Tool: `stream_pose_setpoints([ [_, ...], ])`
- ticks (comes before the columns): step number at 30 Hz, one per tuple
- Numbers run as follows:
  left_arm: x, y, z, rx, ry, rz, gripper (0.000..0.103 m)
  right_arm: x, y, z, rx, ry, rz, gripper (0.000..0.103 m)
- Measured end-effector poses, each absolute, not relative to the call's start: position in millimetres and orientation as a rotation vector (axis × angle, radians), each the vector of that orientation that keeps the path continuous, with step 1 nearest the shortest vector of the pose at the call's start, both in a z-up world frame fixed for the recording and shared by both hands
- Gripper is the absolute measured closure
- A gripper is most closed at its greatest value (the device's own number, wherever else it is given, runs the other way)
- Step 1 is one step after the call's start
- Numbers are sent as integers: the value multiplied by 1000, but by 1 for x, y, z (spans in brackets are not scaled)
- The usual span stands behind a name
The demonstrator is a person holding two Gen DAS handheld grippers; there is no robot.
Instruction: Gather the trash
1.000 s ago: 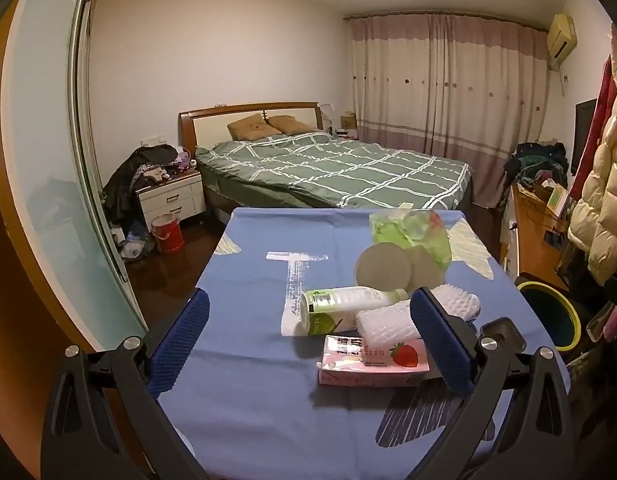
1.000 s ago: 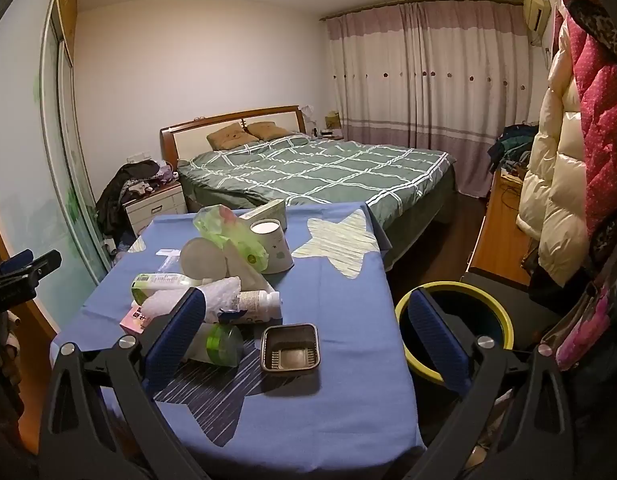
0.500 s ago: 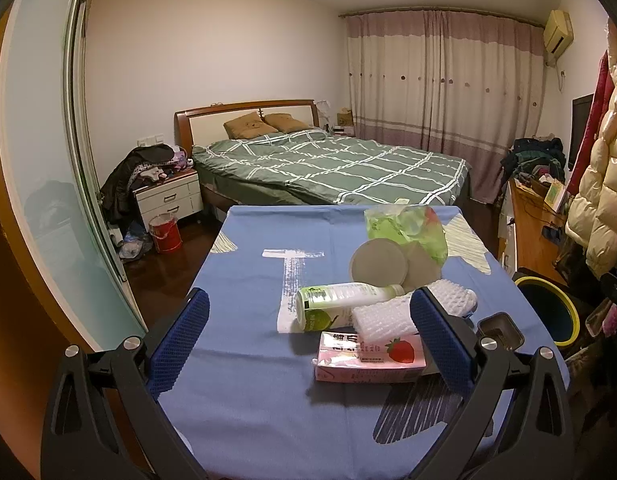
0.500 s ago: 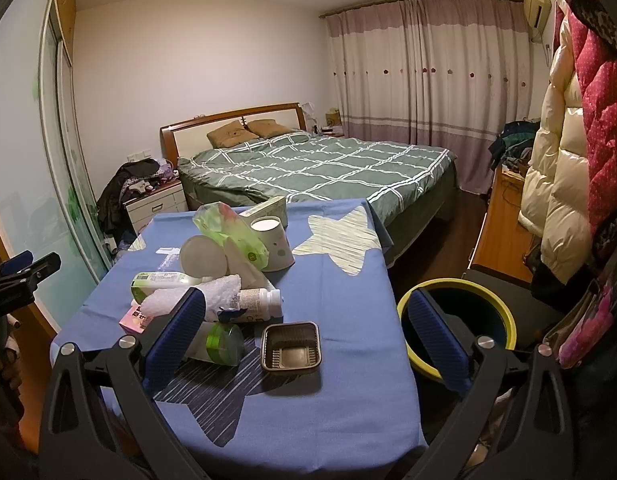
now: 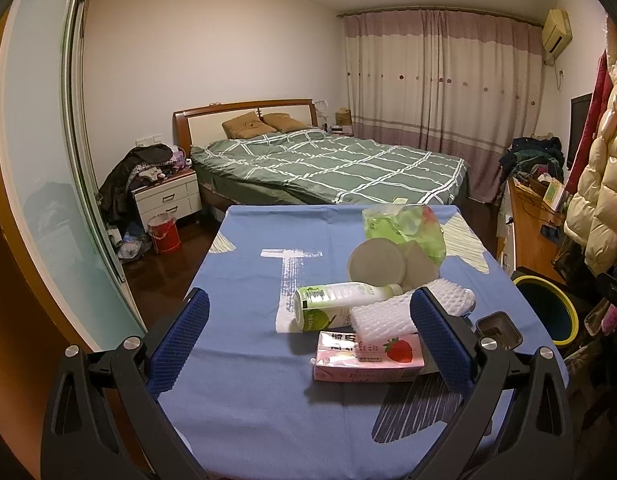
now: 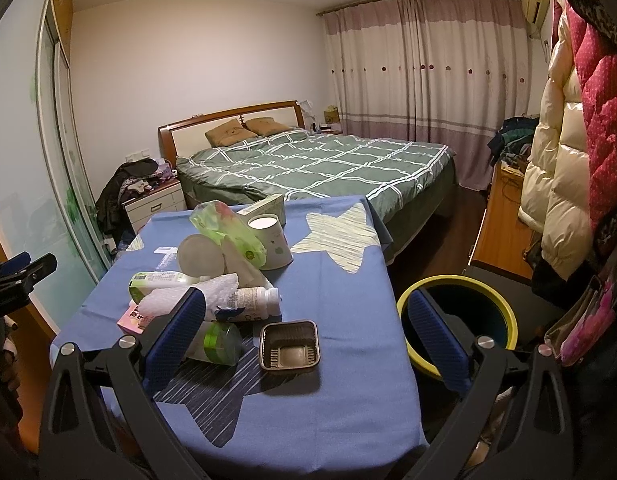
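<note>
Pink strawberry carton (image 5: 366, 356) lies flat at lower centre; white foam net (image 5: 408, 310) rests on it; green-labelled bottle (image 5: 340, 306) lies sideways behind; brown plastic tray (image 6: 289, 345) sits upright at centre; yellow-rimmed bin (image 6: 460, 324) stands right of it.

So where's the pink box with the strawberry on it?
The pink strawberry carton lies flat on the blue tablecloth, nearest the left gripper in its view, just in front of the white foam net and green-labelled bottle.
</note>
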State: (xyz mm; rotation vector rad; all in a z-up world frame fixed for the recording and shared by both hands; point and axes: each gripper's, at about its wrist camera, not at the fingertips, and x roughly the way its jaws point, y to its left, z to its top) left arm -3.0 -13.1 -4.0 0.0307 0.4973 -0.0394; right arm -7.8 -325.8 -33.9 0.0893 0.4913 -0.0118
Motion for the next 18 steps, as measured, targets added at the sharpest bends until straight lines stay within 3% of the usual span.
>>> stream_pose_setpoints([
  [18,0,-12,-6,28,514,-44,4,-5,-329,-36,90,497,-20,6],
])
